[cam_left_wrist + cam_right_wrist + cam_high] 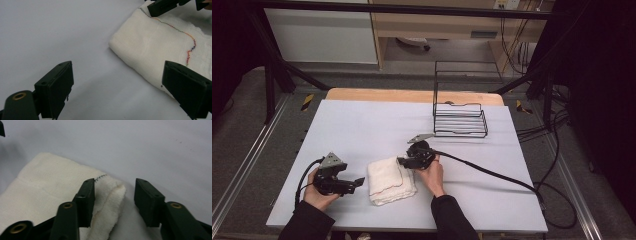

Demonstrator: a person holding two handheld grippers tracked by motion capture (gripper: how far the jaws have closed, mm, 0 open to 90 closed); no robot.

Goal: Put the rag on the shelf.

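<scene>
A folded white towel (pixel 391 181) with a coloured stitched hem lies on the pale table cover (pixel 362 125), near the front. My left gripper (pixel 358 182) rests just left of it, jaws wide apart and empty. In the left gripper view the towel (pixel 160 47) lies ahead and to the right of the left gripper (pixel 117 87), whose right jaw overlaps the towel's near edge. My right gripper (pixel 402 161) is at the towel's far right corner. In the right gripper view the towel's folded edge (pixel 112 195) sits between the jaws of my right gripper (pixel 115 192): one jaw lies on the cloth and a gap remains beside the other.
A black wire rack (pixel 459 117) stands at the back right of the table. The right gripper's cable (pixel 492 172) trails across the cover to the right edge. Dark frame posts flank the table.
</scene>
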